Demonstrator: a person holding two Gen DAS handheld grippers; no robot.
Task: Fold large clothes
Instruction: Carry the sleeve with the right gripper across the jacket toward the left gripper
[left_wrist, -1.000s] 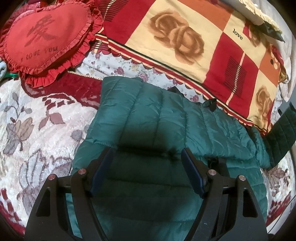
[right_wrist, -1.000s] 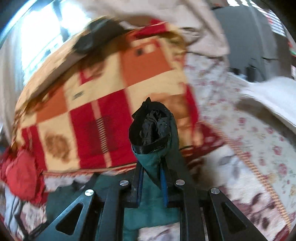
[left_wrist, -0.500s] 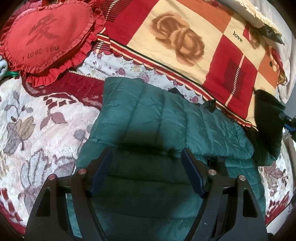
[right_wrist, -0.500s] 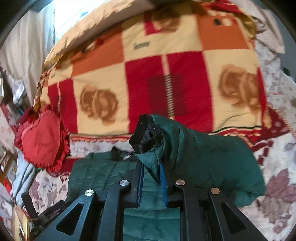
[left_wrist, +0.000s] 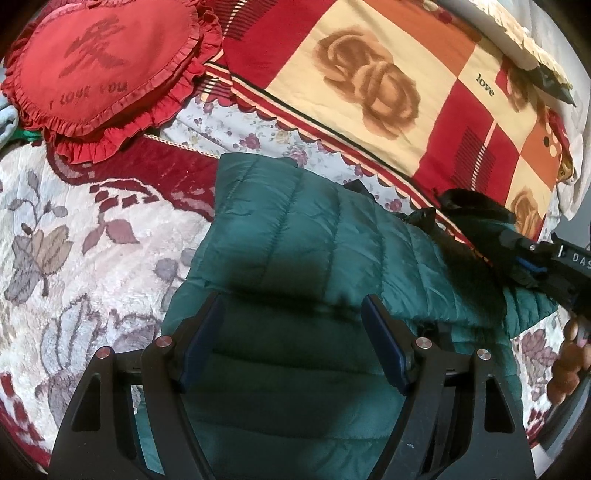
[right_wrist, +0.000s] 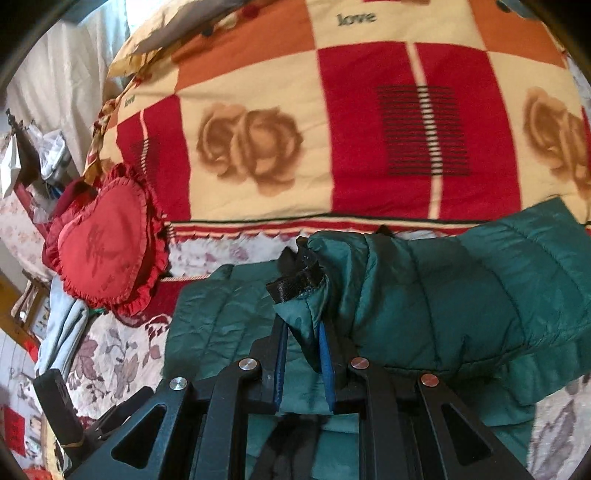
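Green quilted puffer jacket (left_wrist: 295, 236) lies flat on the bed, body running from the near edge toward the folded rose-check blanket (left_wrist: 388, 85) at the far side. Heart cushion (left_wrist: 96, 70) sits off at the far left corner, clear of the work.

My right gripper (right_wrist: 301, 325) is pinched tight on the sleeve (right_wrist: 443, 295), just behind its black knit cuff (right_wrist: 295, 280). The sleeve's long axis runs sideways across the bed: cuff at my right fingertips, the rest trailing off toward the bed's right edge, draped over the jacket's upper body. Cuff points toward the jacket's left side.

My left gripper (left_wrist: 291, 339) is spread wide, hovering low over the jacket's middle, nothing between the pads. Whether the fingertips touch the fabric, I can't tell; probably just above.

Judgement: sleeve fold in hand, about midway. Right hand is the nearer one and already holds the piece; the coming move wants the cuff laid down across the chest, in line with the quilting seams, and let go. Left could then pin the fold. Slick shell may slide back.
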